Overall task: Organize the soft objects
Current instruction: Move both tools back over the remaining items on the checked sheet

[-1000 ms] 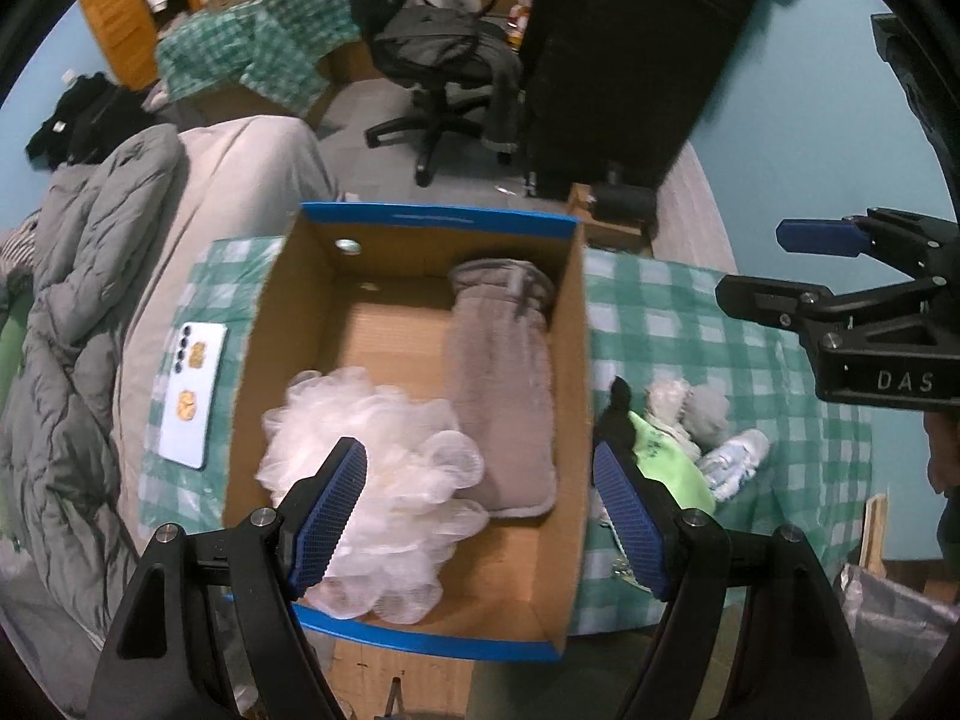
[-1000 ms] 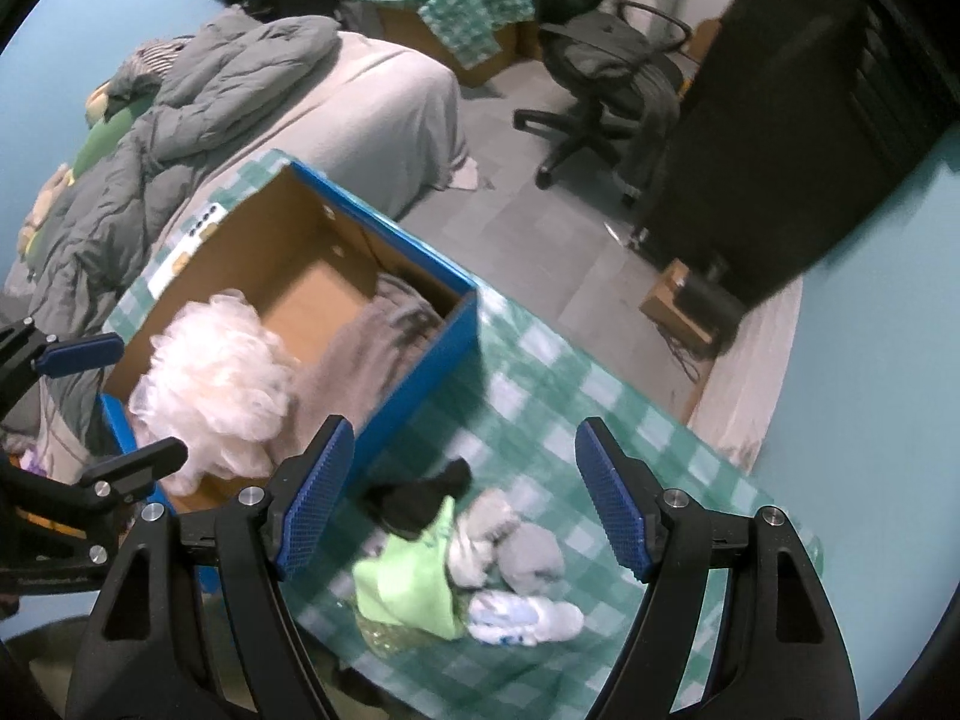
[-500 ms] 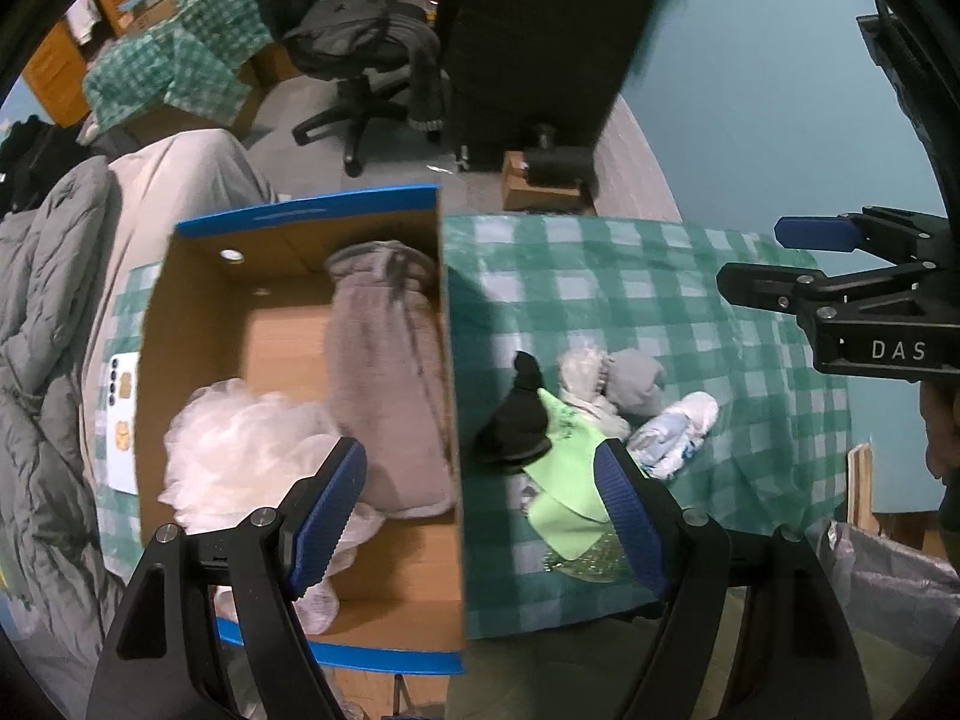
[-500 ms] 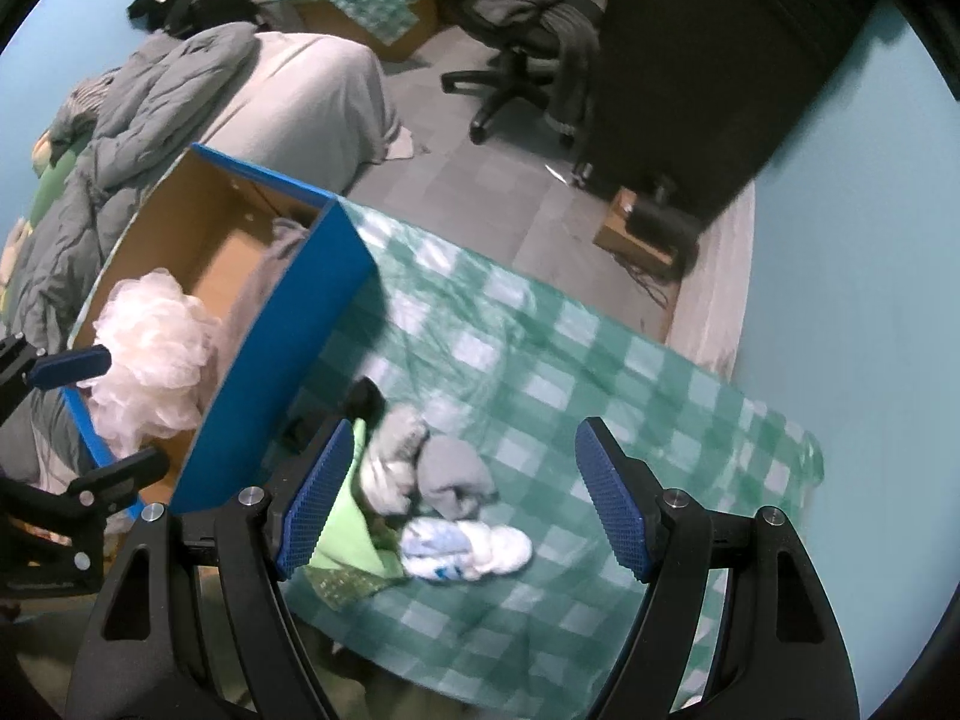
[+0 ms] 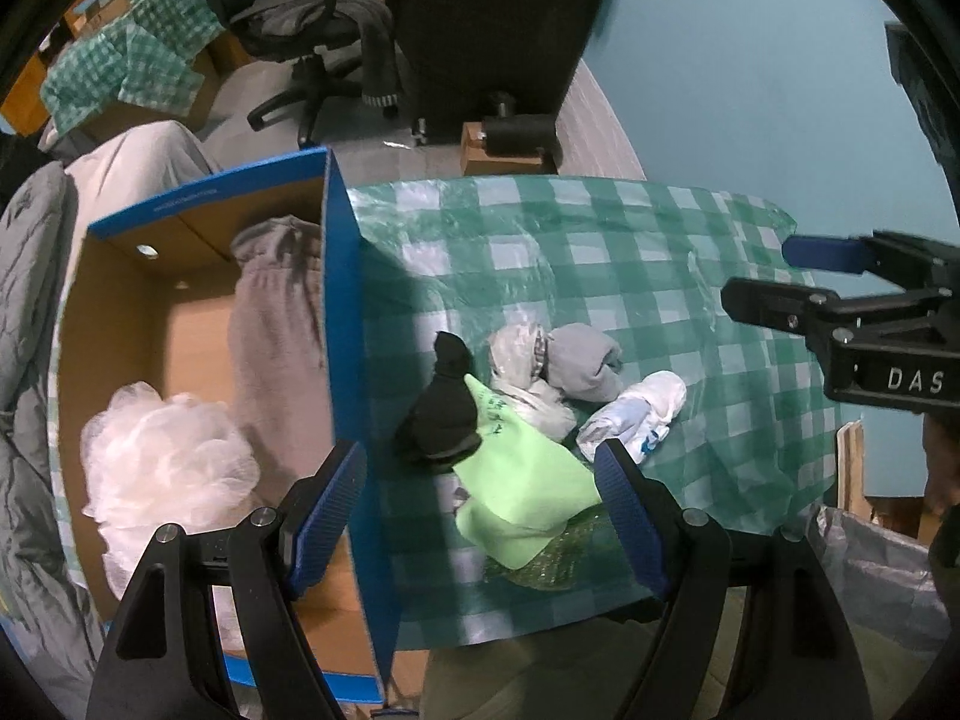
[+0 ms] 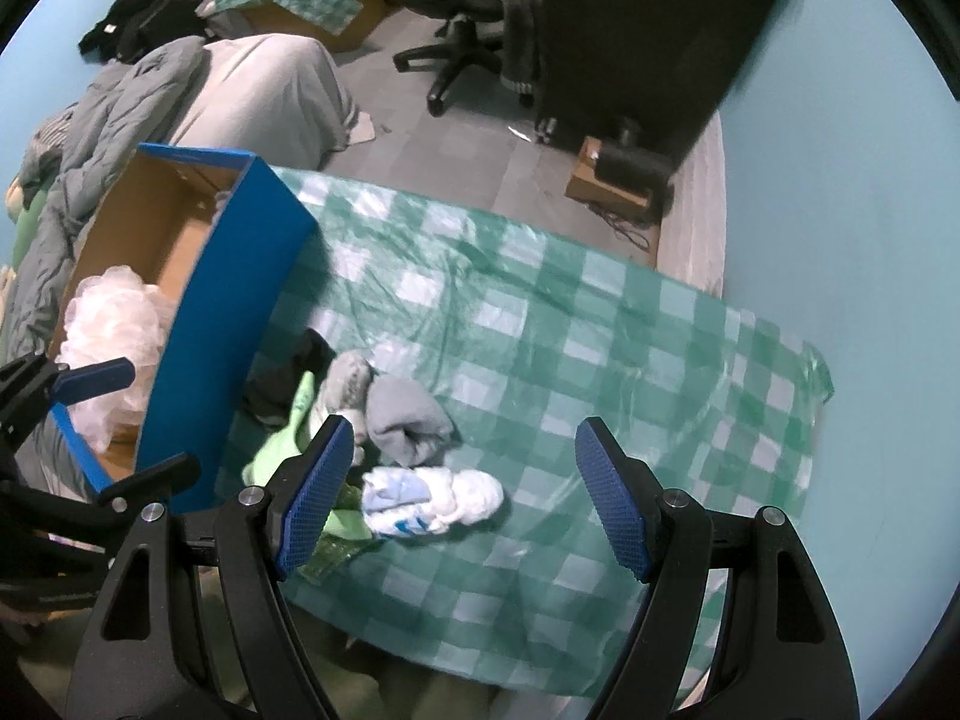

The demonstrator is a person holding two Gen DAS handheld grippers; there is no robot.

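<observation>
A blue cardboard box (image 5: 342, 324) (image 6: 228, 312) stands on the left of a green checked tablecloth (image 5: 660, 276) (image 6: 570, 324). Inside lie a white mesh bath pouf (image 5: 162, 462) (image 6: 108, 324) and a grey fleece cloth (image 5: 270, 336). Right of the box sits a small heap: a black sock (image 5: 444, 408), a lime green cloth (image 5: 522, 480) (image 6: 282, 444), a pale sock (image 5: 516, 360) (image 6: 348, 384), a grey rolled sock (image 5: 582, 360) (image 6: 408, 420) and a white and blue sock (image 5: 636, 414) (image 6: 426, 492). My left gripper (image 5: 480, 504) hangs open above the green cloth. My right gripper (image 6: 462, 492) hangs open above the white and blue sock.
A bed with a grey duvet (image 6: 90, 138) lies left of the box. Beyond the table are an office chair (image 6: 474, 18), a dark cabinet (image 6: 648, 30) and a small box on the floor (image 6: 606, 180). A turquoise wall (image 6: 840, 192) runs along the right.
Both grippers have shifted right, from above the box to above the heap of socks, and sunk a little. Both stayed open and empty.
</observation>
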